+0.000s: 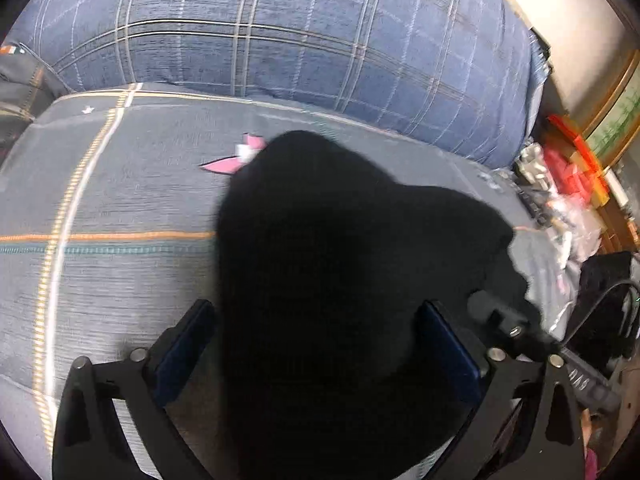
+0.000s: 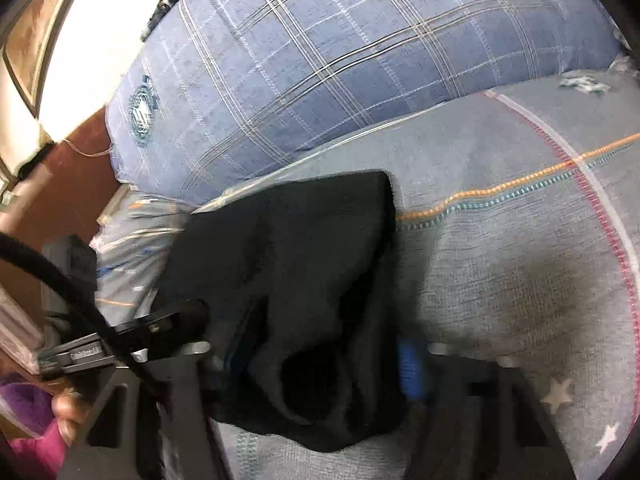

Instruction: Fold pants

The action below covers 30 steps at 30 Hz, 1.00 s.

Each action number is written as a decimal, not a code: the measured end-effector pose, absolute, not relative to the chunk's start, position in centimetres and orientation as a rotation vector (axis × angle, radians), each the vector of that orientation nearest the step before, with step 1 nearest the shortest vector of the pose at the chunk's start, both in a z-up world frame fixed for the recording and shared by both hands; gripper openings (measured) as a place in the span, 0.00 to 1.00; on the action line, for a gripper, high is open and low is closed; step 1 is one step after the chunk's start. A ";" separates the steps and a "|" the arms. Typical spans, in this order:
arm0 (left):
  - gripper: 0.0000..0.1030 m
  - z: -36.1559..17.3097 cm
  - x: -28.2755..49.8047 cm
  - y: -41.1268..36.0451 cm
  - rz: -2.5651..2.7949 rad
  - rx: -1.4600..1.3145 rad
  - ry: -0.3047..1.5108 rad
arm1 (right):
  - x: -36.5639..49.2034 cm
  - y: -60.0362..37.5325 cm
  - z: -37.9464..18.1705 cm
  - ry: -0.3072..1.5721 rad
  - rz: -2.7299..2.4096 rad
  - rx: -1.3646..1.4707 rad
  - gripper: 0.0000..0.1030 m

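Black soft-fabric pants [image 1: 340, 264] bunched on grey bedsheet with orange and teal stitched lines [image 1: 120, 208], in front of large blue plaid pillow [image 1: 304, 40]. Left hand-held gripper [image 1: 320, 344]: blue-padded fingers [image 1: 182, 344] set wide, black fabric filling gap between them; whether pinched, cannot tell. Right hand-held gripper [image 2: 316, 364]: fingers likewise apart, folded pants [image 2: 304, 272] draped between them, one blue pad [image 2: 412, 368] touching cloth edge; grip unclear. Pink scrap [image 1: 236, 158] just beside pants on sheet
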State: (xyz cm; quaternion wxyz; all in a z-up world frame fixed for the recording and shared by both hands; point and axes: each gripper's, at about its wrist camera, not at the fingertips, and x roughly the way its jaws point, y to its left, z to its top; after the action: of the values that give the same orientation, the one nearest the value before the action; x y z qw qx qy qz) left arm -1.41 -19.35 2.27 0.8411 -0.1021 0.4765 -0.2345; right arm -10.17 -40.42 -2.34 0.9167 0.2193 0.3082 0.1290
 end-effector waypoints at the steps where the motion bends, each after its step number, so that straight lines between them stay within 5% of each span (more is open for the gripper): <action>1: 0.84 2.3 -1.6 -19.5 -0.494 -0.216 1.004 | -10.2 -40.3 -2.2 0.634 0.273 0.450 0.58; 9: 0.60 4.7 -2.9 -19.4 -0.494 -0.162 0.976 | -12.2 -39.3 -0.3 0.598 0.272 0.431 0.41; 23: 0.58 10.3 0.1 -14.1 -0.417 -0.180 0.878 | -9.0 -34.7 5.2 0.531 0.368 0.381 0.41; 30: 0.59 5.1 4.4 -11.9 -0.343 -0.223 1.000 | -3.1 -32.5 2.7 0.641 0.373 0.345 0.41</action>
State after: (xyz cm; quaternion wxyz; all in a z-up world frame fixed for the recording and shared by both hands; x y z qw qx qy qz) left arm 4.42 -11.94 5.09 0.8577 -0.1064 0.4759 -0.1631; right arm -3.13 -32.53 2.69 0.9175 0.1678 0.3116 0.1813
